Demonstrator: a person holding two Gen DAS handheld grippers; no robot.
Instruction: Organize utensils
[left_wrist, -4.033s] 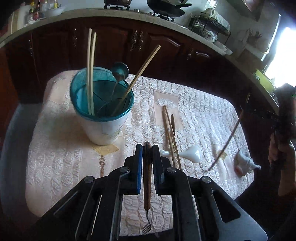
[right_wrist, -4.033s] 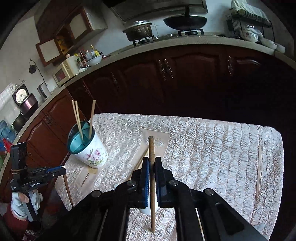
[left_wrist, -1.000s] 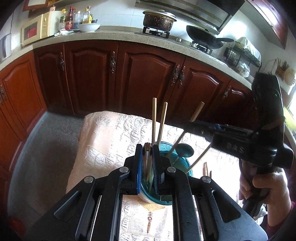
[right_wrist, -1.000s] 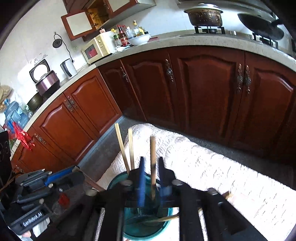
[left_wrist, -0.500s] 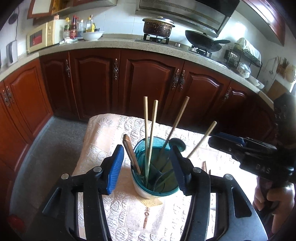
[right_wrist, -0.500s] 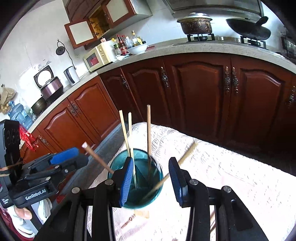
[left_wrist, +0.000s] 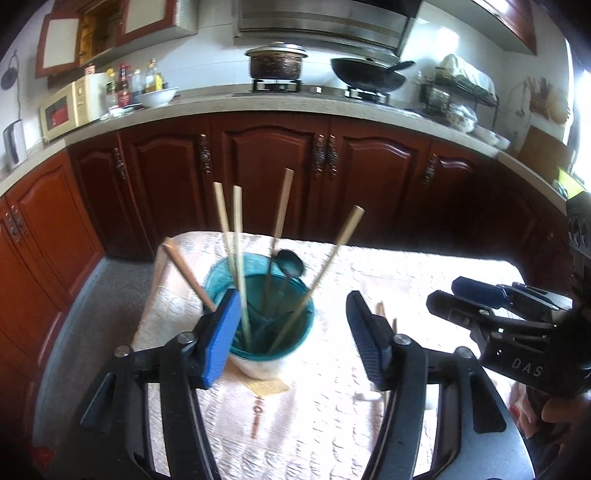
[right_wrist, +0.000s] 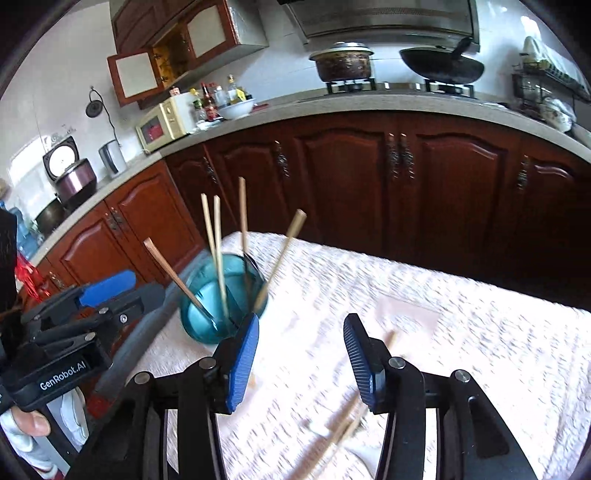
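Note:
A teal-rimmed white cup (left_wrist: 258, 354) stands on the quilted tablecloth (left_wrist: 424, 280) and holds several chopsticks (left_wrist: 236, 236), a dark ladle (left_wrist: 290, 264) and a wooden-handled utensil (left_wrist: 184, 269) leaning left. My left gripper (left_wrist: 291, 332) hangs just in front of the cup, its jaws opening with nothing gripped. In the right wrist view the cup (right_wrist: 207, 317) sits ahead and to the left of my right gripper (right_wrist: 301, 356), whose jaws are also opening and hold nothing. Loose chopsticks (right_wrist: 343, 432) lie blurred on the cloth below it.
Dark wood cabinets (left_wrist: 273, 177) and a counter with a pot (left_wrist: 275, 62) and a wok (left_wrist: 364, 75) run behind the table. Grey floor (left_wrist: 85, 314) lies to the left. Each gripper shows in the other's view, with a person's hand (left_wrist: 561, 410) holding one.
Both grippers have let go of their utensils into the cup, spread their jaws and drawn back from it. The wooden-handled utensil and one more chopstick now lean in the cup.

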